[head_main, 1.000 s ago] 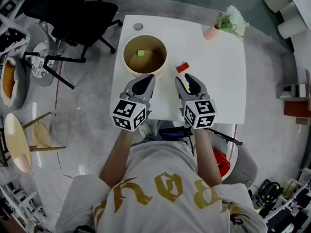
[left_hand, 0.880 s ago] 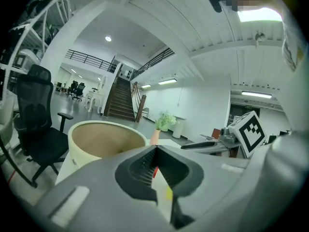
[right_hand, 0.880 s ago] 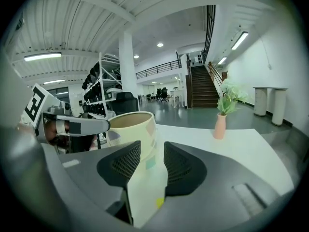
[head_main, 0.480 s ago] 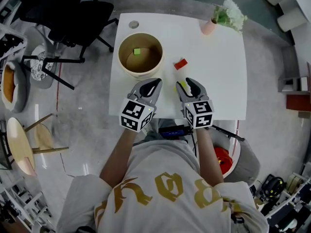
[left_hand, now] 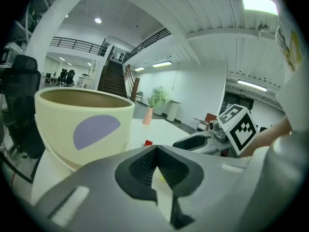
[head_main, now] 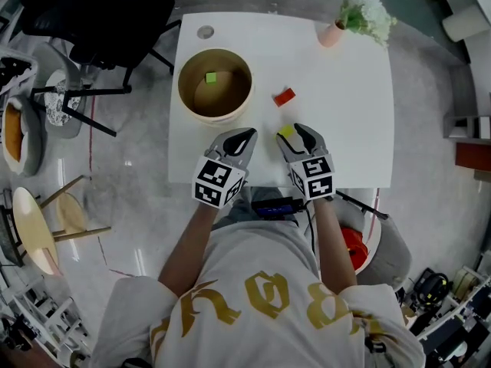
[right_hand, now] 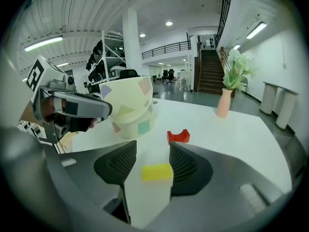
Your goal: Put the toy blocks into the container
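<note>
Yellow shows best in the right gripper view: the yellow block (right_hand: 157, 172) lies flat on the white worktop (right_hand: 241, 129) between the jaws of the right gripper (right_hand: 152, 156). The jaws stand apart and have just been opening, and neither pad clamps the block. The head view gives only a sliver of that block at the gripper's tip, but it alone shows the green block (head_main: 210, 77) inside the container (head_main: 182, 98), at 10 o'clock on the worktop. The red block (head_main: 285, 96) sits at 12 o'clock from the yellow one, apart from it. In the left gripper view the left gripper (left_hand: 156, 149) has its jaws closed tip to tip on nothing. Compared with a second ago, the right gripper's tips sit farther from the red block — and more yellow shows.
</note>
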### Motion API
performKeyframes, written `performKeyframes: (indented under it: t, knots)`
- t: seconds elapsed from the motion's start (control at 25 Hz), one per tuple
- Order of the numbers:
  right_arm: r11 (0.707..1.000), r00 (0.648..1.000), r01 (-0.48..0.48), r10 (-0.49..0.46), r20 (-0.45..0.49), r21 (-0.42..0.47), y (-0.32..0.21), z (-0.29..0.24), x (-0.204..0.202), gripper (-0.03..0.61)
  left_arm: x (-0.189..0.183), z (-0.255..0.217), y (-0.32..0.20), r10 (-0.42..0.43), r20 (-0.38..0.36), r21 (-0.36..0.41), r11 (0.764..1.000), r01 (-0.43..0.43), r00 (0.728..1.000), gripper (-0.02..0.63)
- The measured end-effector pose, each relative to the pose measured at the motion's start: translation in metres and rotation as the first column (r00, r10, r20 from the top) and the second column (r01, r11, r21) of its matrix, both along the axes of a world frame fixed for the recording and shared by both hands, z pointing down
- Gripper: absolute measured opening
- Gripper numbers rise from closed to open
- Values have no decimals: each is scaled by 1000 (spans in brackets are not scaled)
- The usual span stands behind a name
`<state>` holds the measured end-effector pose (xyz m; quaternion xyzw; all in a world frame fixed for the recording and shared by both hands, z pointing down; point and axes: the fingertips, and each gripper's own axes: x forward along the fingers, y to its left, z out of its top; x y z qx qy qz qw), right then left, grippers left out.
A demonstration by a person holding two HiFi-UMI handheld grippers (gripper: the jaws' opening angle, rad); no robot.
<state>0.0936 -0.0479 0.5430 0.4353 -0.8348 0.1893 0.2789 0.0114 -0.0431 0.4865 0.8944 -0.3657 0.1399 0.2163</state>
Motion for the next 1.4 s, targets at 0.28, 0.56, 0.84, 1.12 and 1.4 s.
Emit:
performKeyframes:
  t: [0.28,0.56,0.84,1.12,1.4]
  knots:
    - [995,997,71,-74,-38,-63,1,28,4,277,4,21,-3,4,14,-50,999,-4,1000,1]
    - [981,984,139,-153,-96,-132,8,58,0,313,5,33,-10,10,22,-77,997,-9,1000,1]
    - [975,978,150,-171,-123,-161,10,72,0,321,10,42,-13,19,23,-99,995,-17,1000,1]
    - [972,973,158,-184,-141,-176,10,78,1,295,9,47,-13,18,20,-117,993,-15,1000,1]
    - [968,969,163,-193,-151,-188,8,78,1,293,10,48,-15,11,16,-124,992,-9,1000,1]
